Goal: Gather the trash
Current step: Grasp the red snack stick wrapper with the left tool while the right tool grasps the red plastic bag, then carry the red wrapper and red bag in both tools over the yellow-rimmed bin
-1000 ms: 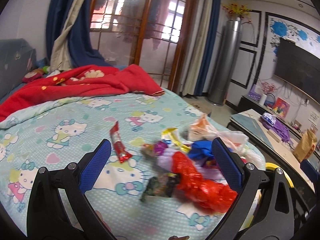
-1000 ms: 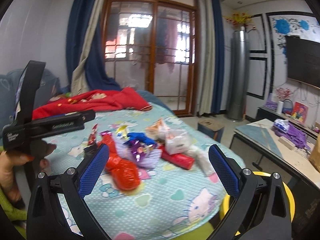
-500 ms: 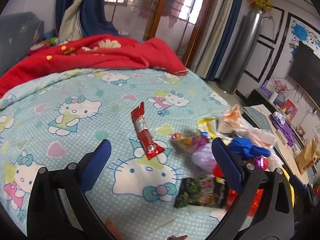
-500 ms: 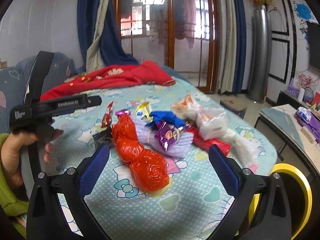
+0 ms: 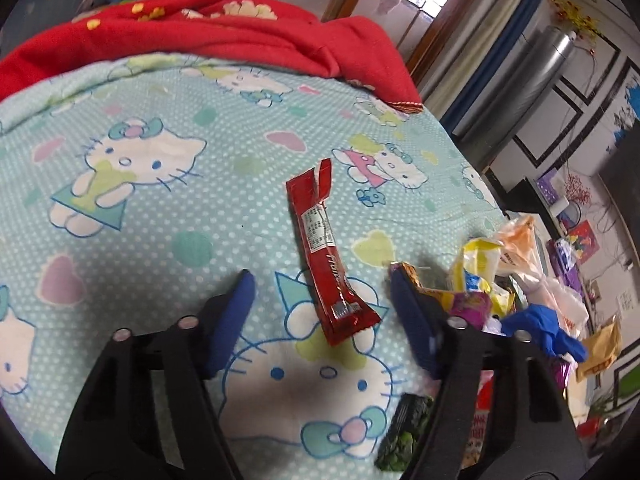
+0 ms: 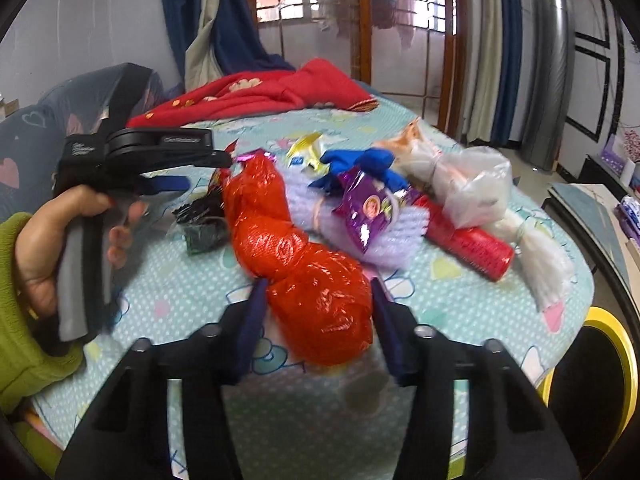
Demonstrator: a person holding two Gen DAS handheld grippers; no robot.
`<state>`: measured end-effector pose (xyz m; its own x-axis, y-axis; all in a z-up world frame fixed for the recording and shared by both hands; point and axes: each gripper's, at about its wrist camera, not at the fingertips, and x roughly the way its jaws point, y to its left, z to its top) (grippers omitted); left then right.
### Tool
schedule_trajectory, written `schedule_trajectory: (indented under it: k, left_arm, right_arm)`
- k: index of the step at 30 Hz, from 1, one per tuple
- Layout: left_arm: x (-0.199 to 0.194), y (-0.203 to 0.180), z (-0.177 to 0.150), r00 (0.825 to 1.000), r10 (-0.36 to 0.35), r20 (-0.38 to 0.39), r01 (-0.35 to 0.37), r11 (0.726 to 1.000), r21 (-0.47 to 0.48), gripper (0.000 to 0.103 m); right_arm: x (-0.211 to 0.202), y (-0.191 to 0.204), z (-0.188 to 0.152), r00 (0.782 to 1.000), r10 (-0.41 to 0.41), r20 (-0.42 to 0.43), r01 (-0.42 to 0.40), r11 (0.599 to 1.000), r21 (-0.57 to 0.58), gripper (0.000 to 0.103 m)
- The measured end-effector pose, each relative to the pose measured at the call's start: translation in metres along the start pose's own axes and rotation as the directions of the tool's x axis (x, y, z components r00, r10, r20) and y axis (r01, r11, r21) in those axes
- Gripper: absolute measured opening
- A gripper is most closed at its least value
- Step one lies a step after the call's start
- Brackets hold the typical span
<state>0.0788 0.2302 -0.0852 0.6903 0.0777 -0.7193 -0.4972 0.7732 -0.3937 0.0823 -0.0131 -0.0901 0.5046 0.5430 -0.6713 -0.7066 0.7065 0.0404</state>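
On the pale blue cartoon-cat bedsheet (image 5: pixel 168 216), a long red foil snack wrapper (image 5: pixel 326 256) lies flat with its lower end between the blue pads of the left gripper (image 5: pixel 320 292); its jaws have just been closing but stand clear of the wrapper on both sides. Just right of them sits a heap of crumpled wrappers (image 5: pixel 480 280). Over the near bed edge, the right gripper (image 6: pixel 318 300) brackets a knotted orange-red plastic bag (image 6: pixel 308 264), its jaws also just closing; whether the pads press on the bag cannot be told. Behind it lie a purple foil packet (image 6: pixel 370 210) and a red cylinder (image 6: pixel 468 244).
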Motion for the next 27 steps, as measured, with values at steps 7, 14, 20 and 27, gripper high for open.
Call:
schedule_trajectory:
  k: [7,14,20,27]
  left_arm:
    - [0.005,0.001,0.001,1.000,-0.009,0.025,0.010,1.000,-0.017,0.040]
    - [0.005,0.001,0.000,0.999,0.008,0.032,-0.009,1.000,0.005,0.021]
    - [-0.010,-0.013,-0.003,0.998,0.016,0.054,-0.020,0.998,0.066,0.017]
    - [0.011,-0.012,-0.005,0.999,0.034,-0.023,-0.032,0.997,0.066,0.017]
  right_arm:
    - [-0.011,0.007,-0.009,1.000,0.019,0.016,-0.018,0.999,-0.049,0.028]
    - [-0.018,0.007,-0.011,0.999,0.031,0.029,-0.030,0.998,-0.050,0.024]
    - [-0.025,0.005,-0.010,0.998,0.023,0.058,-0.021,0.999,-0.037,0.024]
    - [-0.039,0.000,-0.007,0.994,0.019,0.109,-0.018,1.000,-0.010,0.022]
